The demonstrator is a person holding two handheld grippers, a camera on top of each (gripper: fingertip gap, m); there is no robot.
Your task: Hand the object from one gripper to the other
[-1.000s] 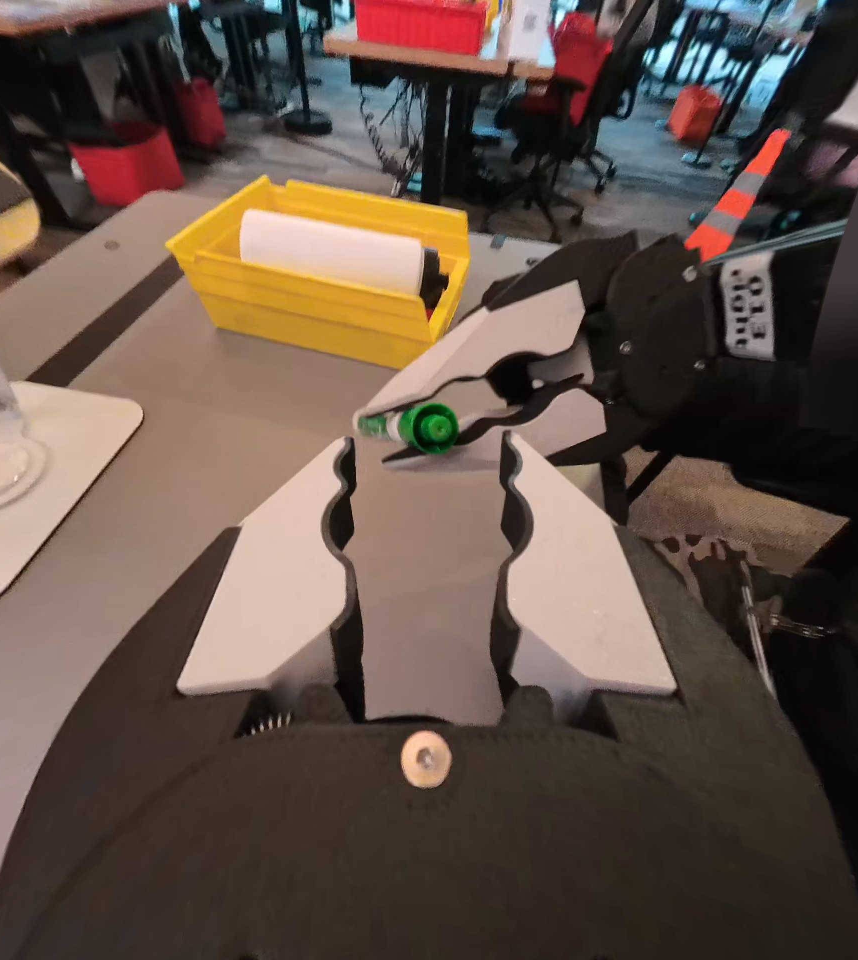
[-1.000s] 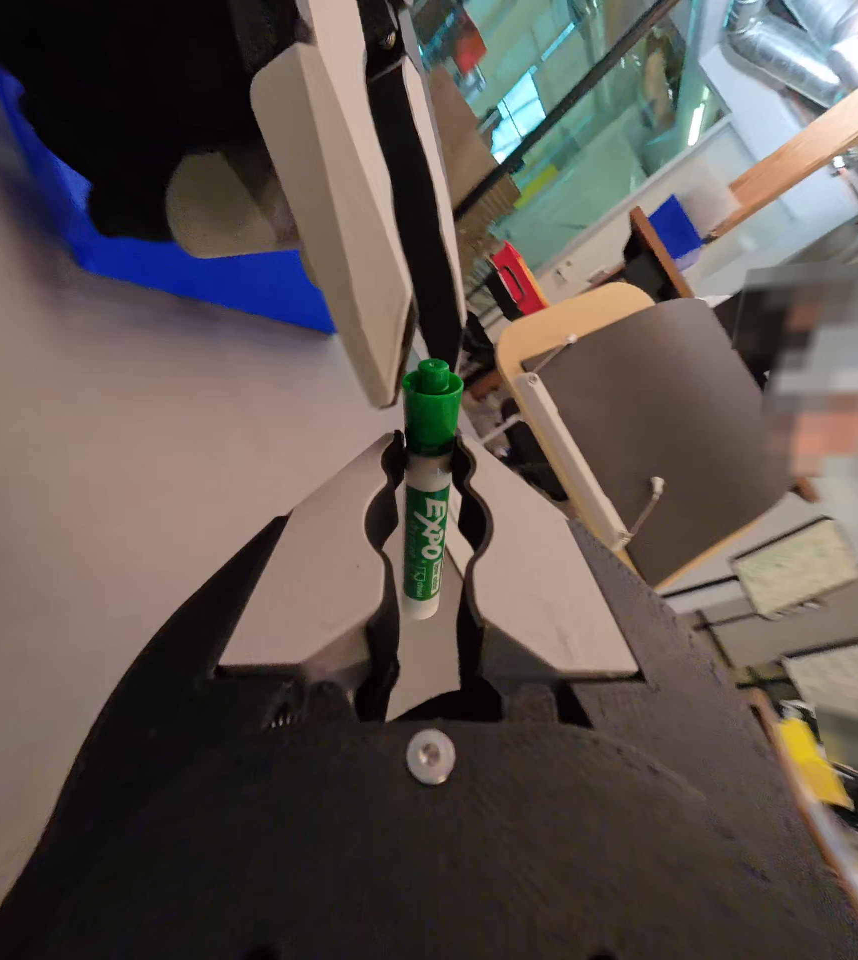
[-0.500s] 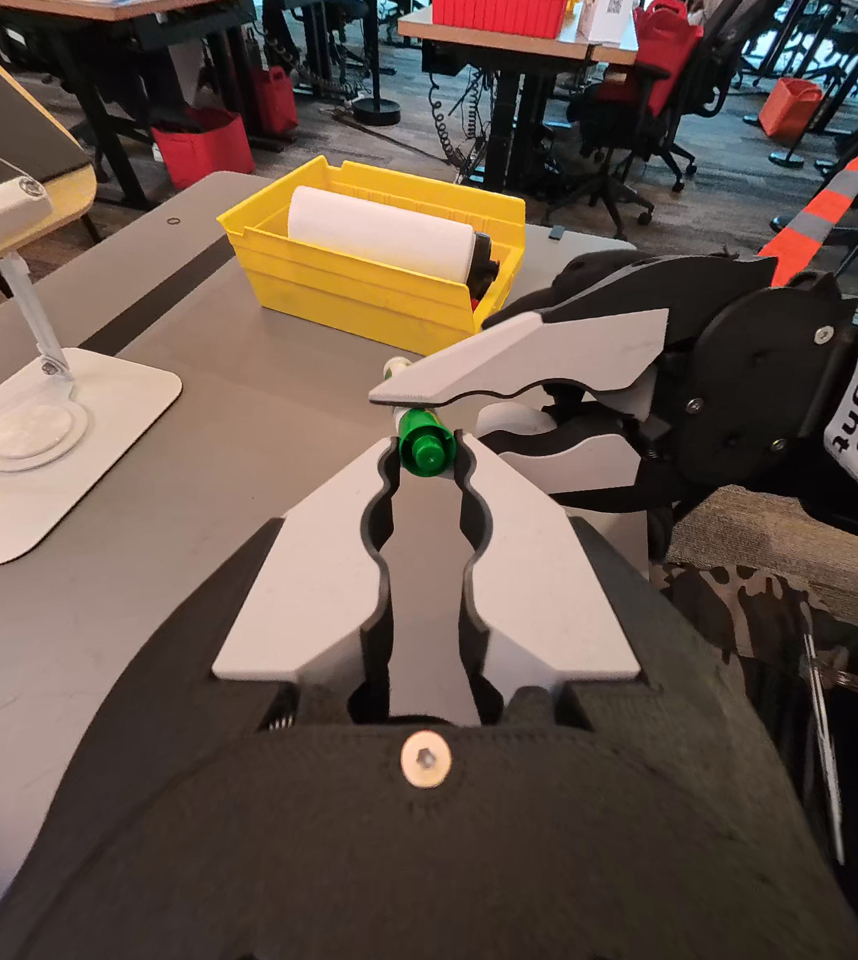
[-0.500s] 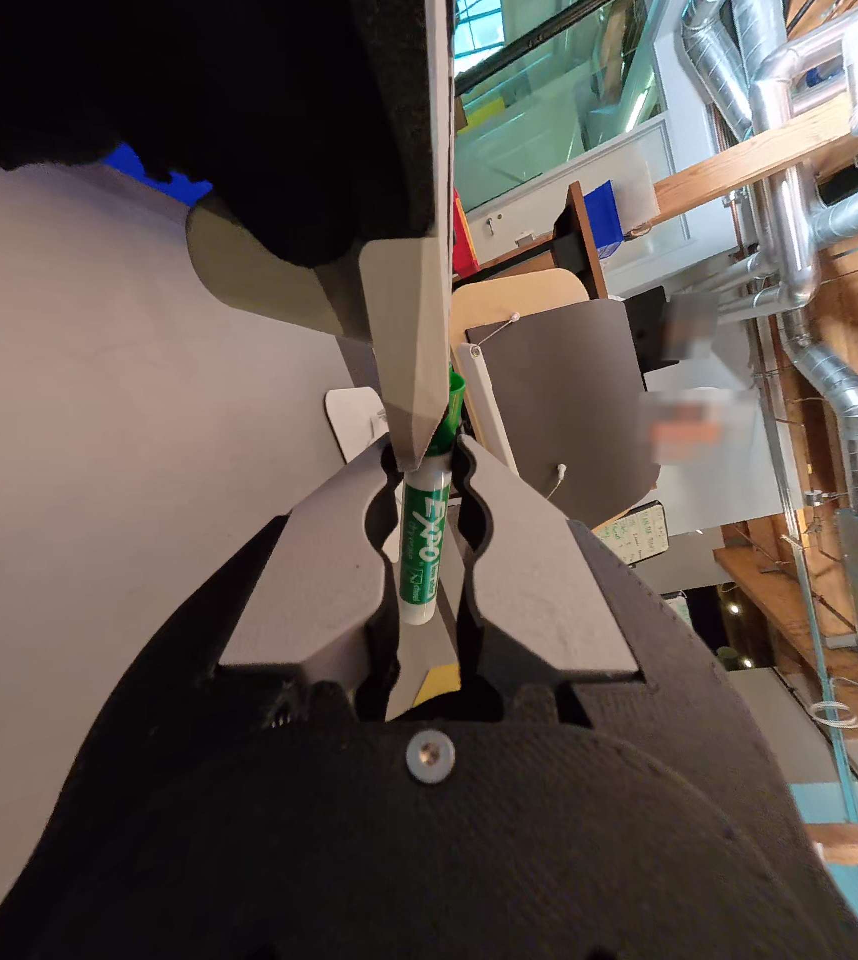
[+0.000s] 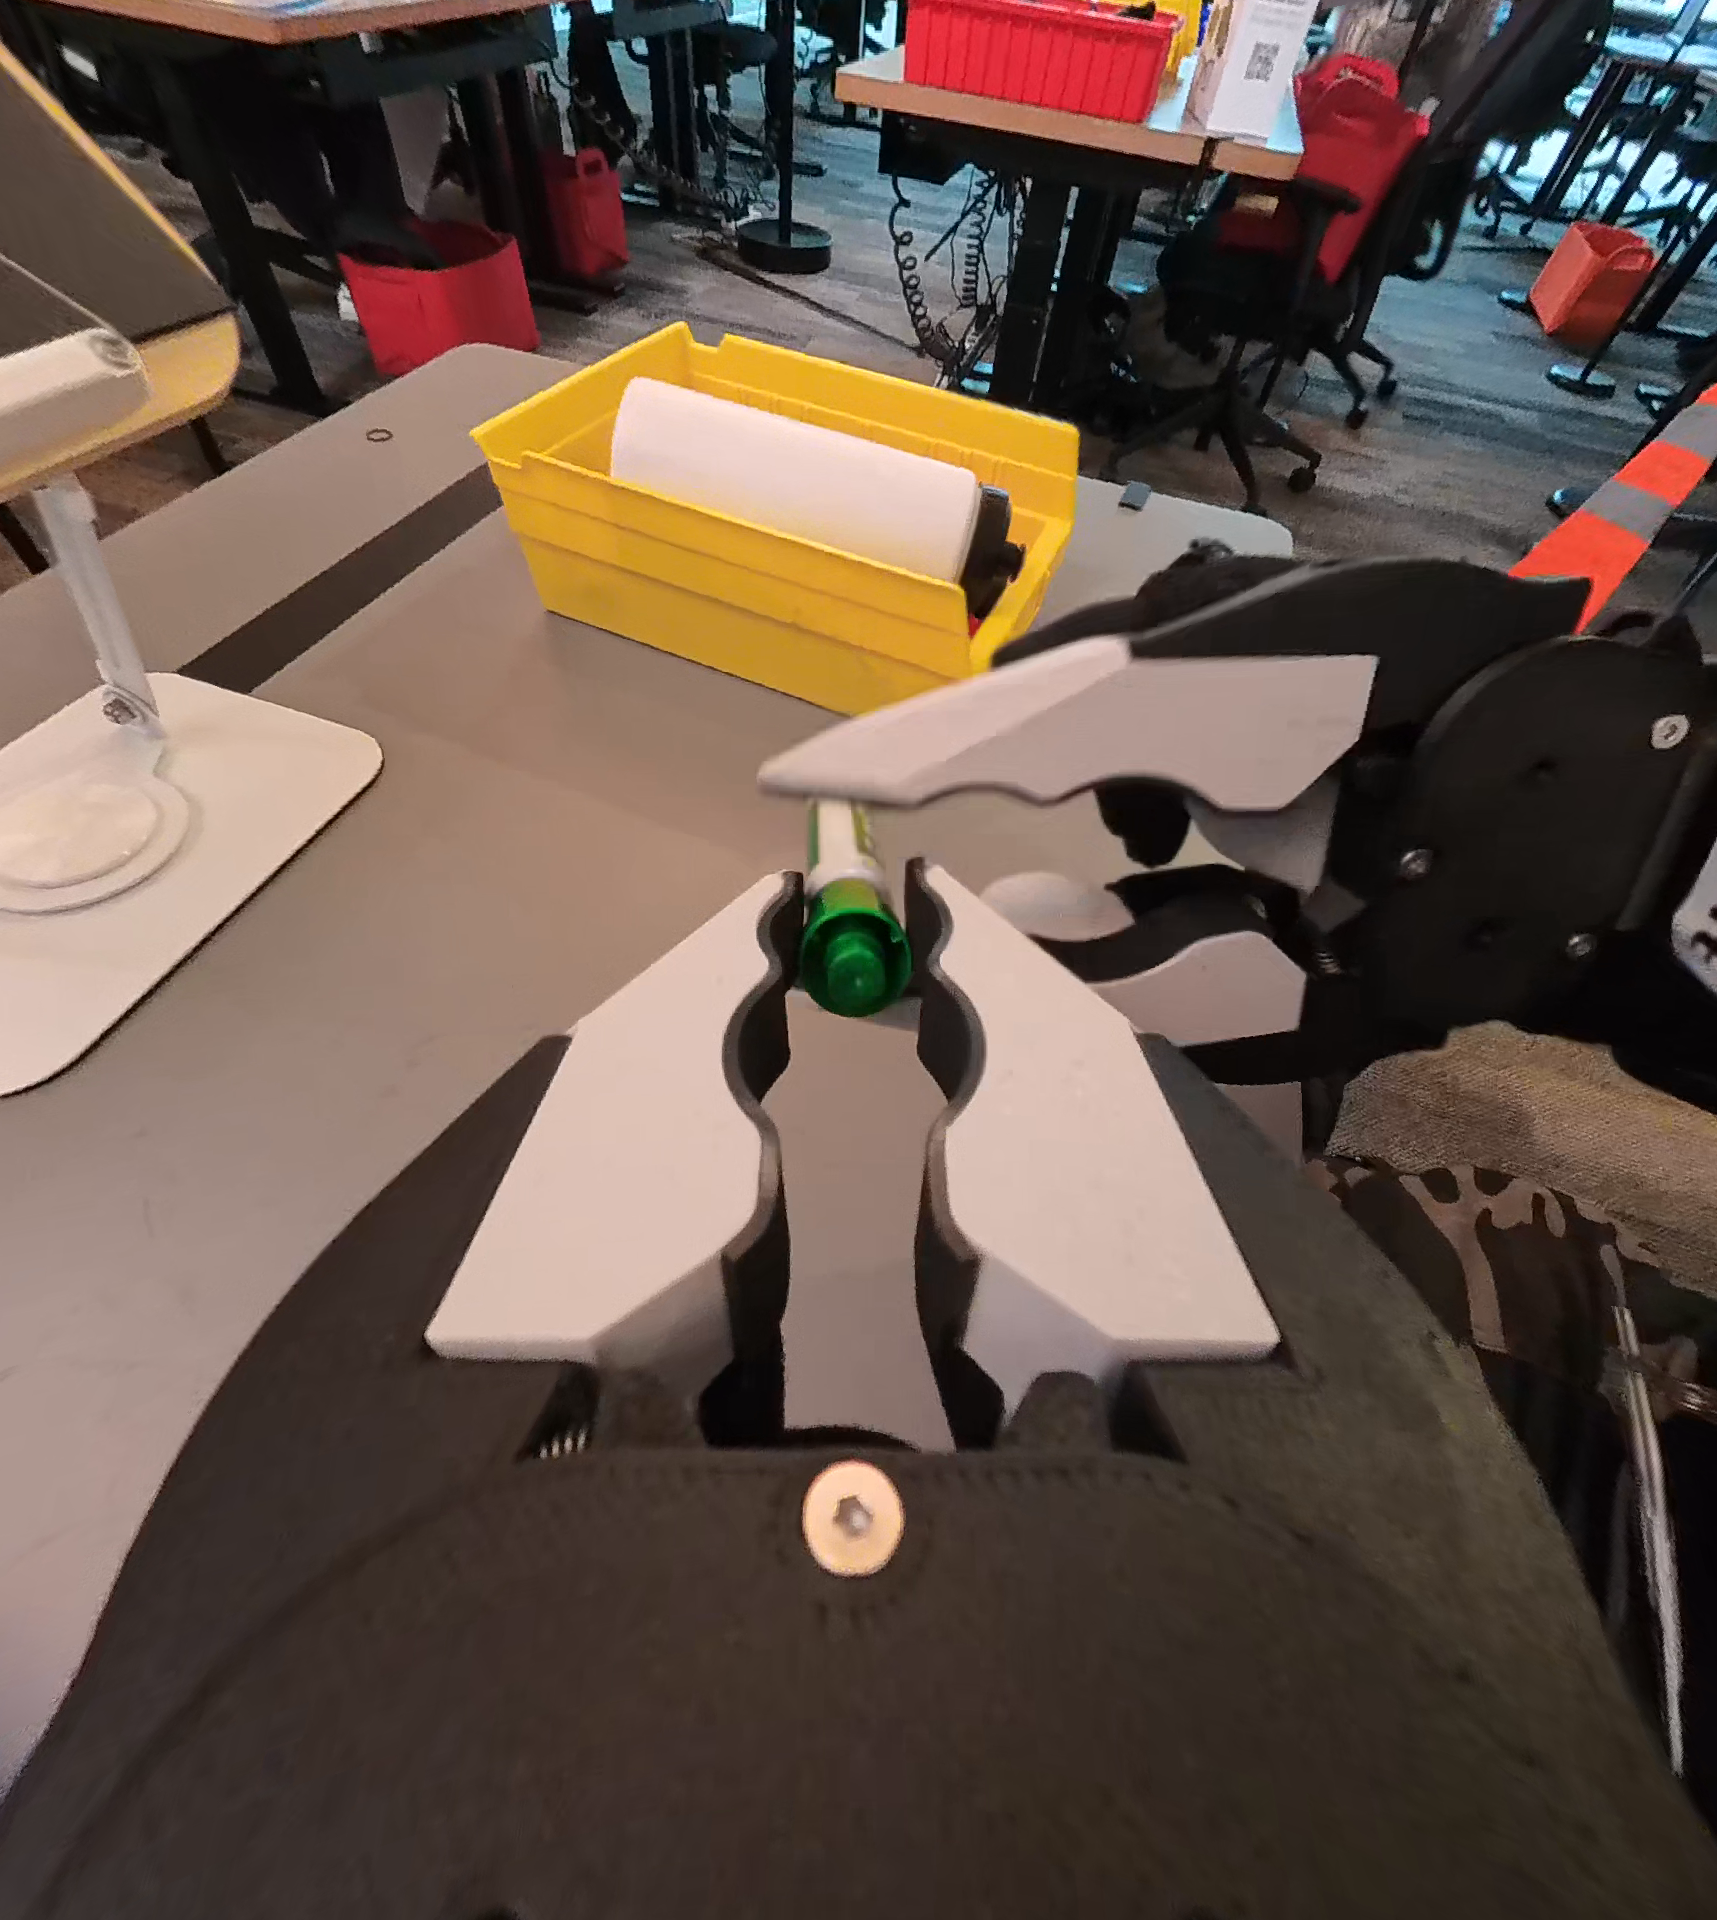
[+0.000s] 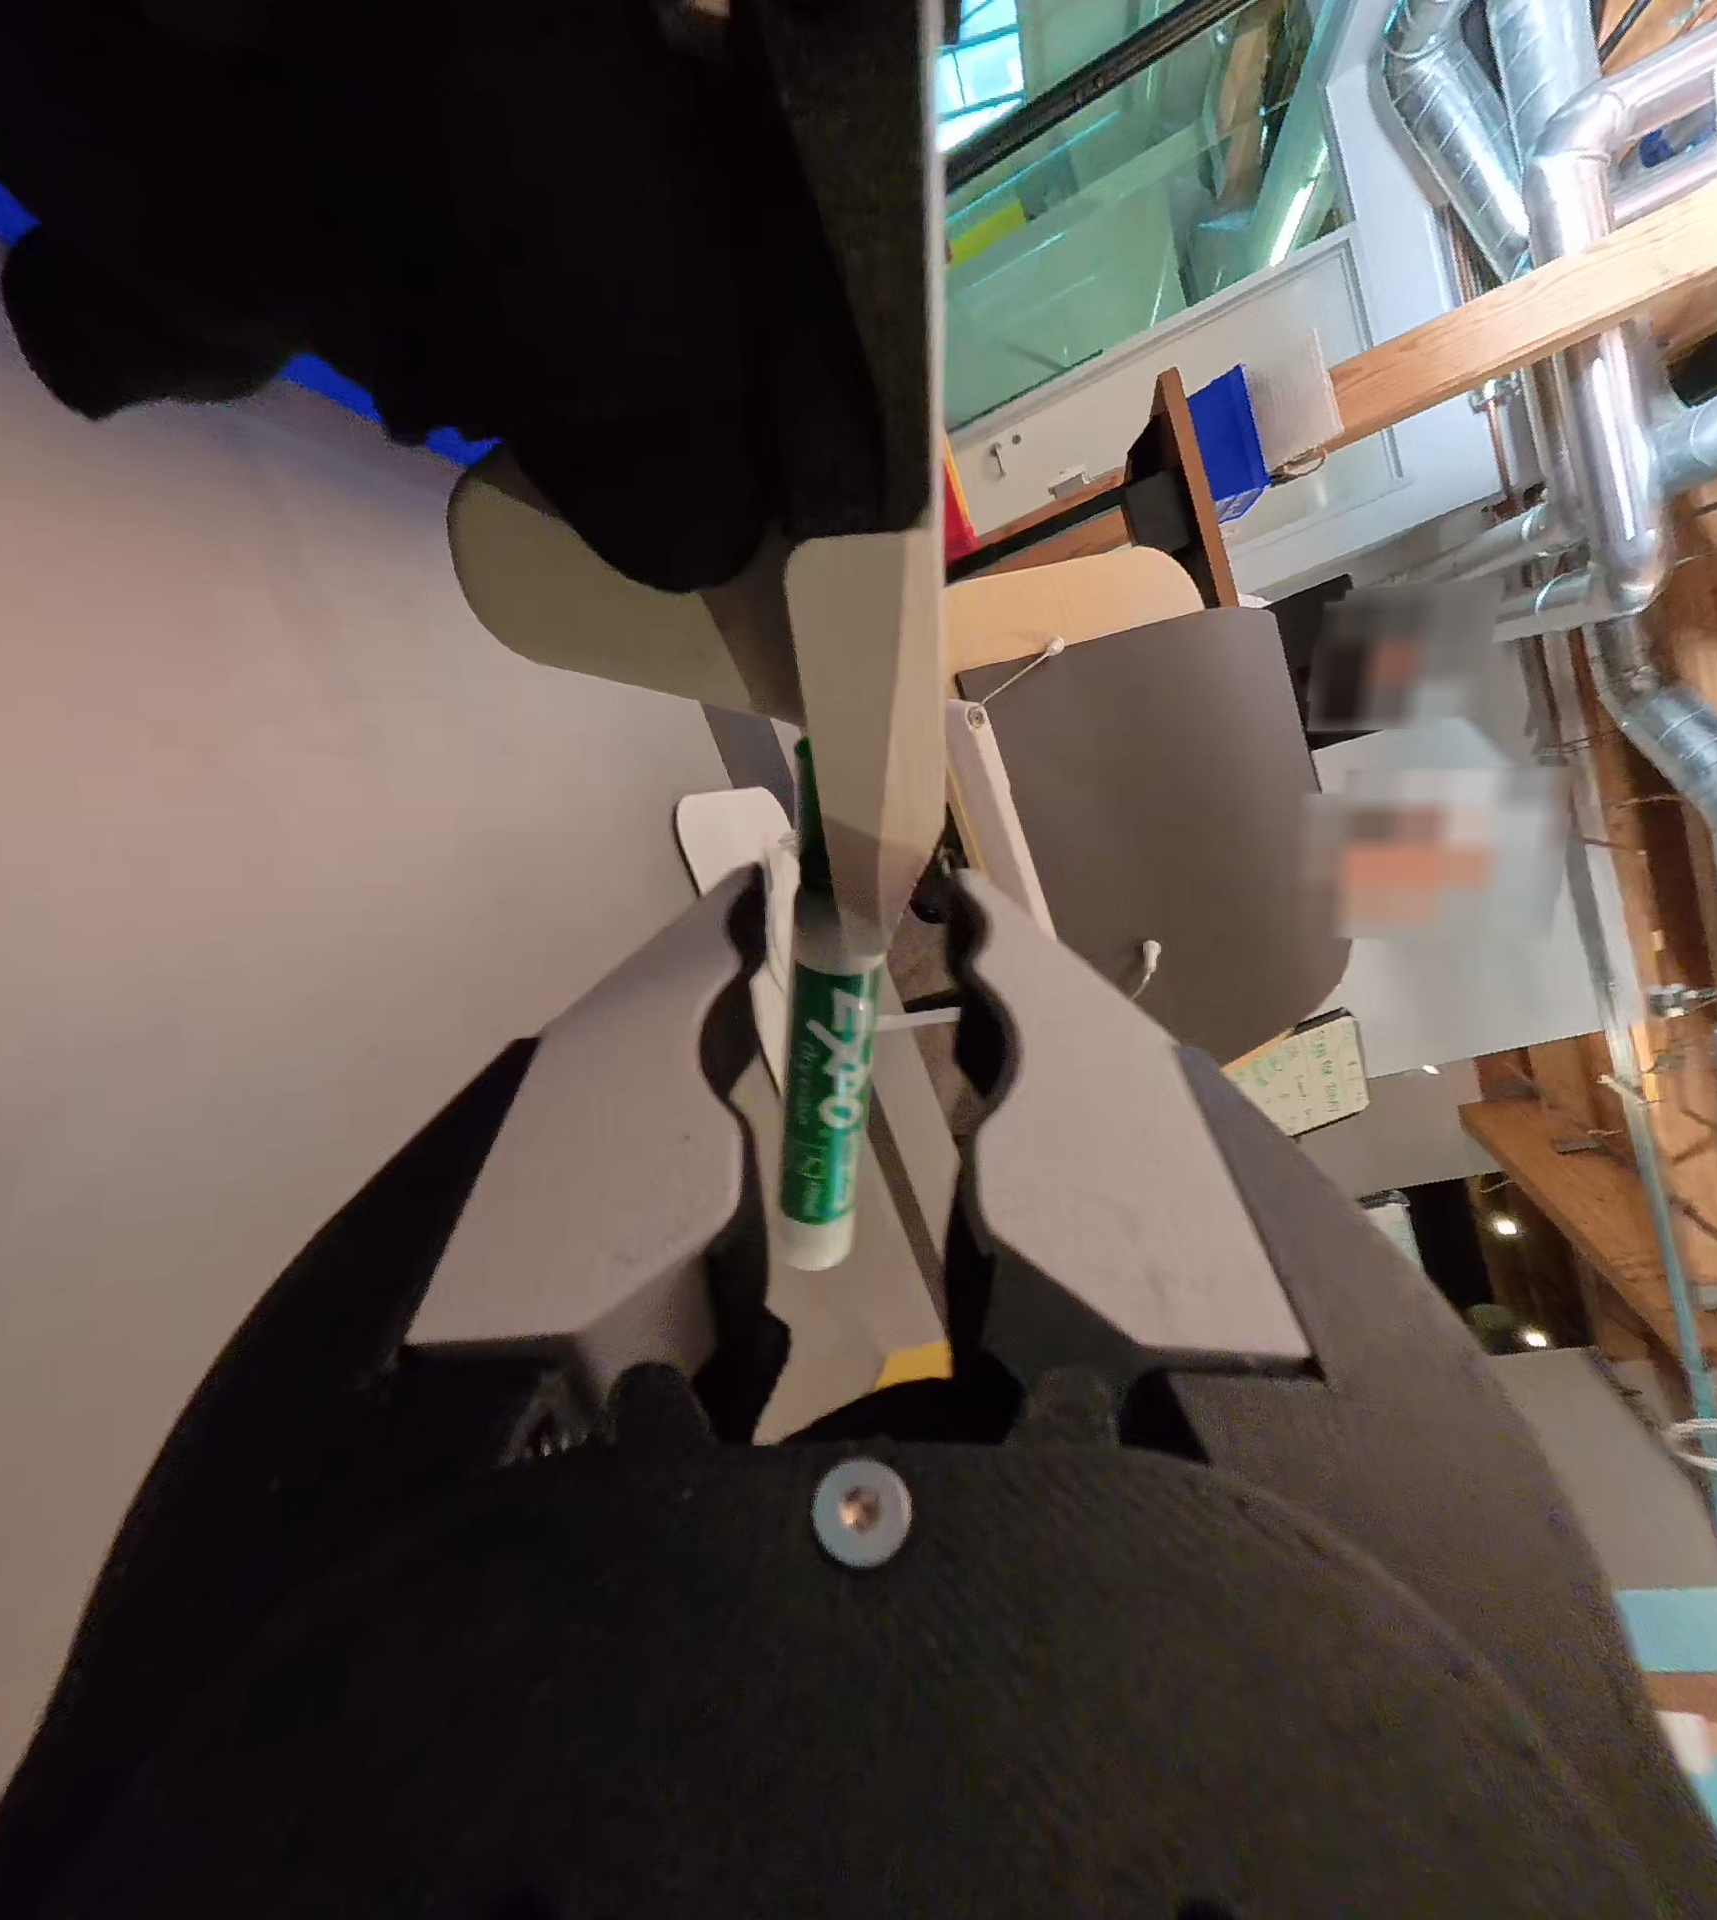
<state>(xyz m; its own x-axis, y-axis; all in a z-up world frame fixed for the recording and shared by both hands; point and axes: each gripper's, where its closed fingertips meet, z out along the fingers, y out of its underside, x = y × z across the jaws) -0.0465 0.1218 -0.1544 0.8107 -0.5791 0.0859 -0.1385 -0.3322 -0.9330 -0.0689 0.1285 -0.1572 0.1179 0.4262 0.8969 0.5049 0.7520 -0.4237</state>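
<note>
Marker (image 5: 849, 925): white barrel with a green label band and a green cap, stubby nub on the cap end. Left gripper (image 5: 851, 914) is clamped on the cap, at its fingertips, above the grey table (image 5: 480, 748). Right gripper (image 6: 859, 894) has its jaws parted around the barrel, gap showing on one side. Yellow bin (image 5: 729, 582) sits behind.

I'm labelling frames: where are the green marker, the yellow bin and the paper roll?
green marker (image 5: 849, 951): left wrist view, its cap end.
yellow bin (image 5: 729, 603): left wrist view, front wall.
paper roll (image 5: 792, 478): left wrist view, white side.
</note>
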